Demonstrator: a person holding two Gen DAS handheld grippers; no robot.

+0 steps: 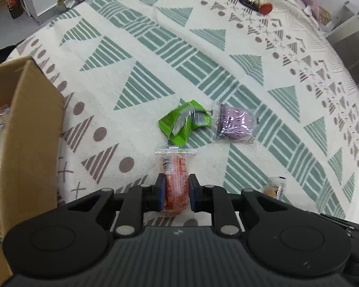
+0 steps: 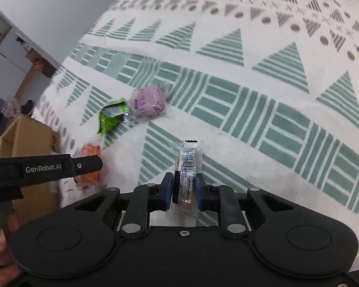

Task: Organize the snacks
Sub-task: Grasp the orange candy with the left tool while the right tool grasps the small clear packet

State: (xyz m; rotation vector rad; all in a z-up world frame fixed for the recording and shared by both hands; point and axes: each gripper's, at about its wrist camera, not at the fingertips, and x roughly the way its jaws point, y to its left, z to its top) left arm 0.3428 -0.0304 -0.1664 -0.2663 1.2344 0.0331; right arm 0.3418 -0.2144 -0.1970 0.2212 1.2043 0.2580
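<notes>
Cardboard box (image 1: 33, 124) stands at the frame's left edge; lower centre, the left gripper (image 1: 176, 191) pinches an orange snack packet (image 1: 176, 179). In the right view, the right gripper (image 2: 185, 187) pinches a clear-wrapped biscuit (image 2: 187, 167) at lower centre. Slick wrappers could slip free before reaching the box, I judge.

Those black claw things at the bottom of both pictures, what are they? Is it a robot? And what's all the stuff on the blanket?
No robot: a person holds a grabber tool in each hand. Each tool carries a camera looking along its two fingers, so one picture comes from each.

The left gripper pinches an orange snack packet. The right gripper pinches a clear-wrapped snack.

Both hover over a patterned cloth. A green packet and a purple wrapped bun lie there side by side. To the left stands a cardboard box with snacks already inside.
</notes>
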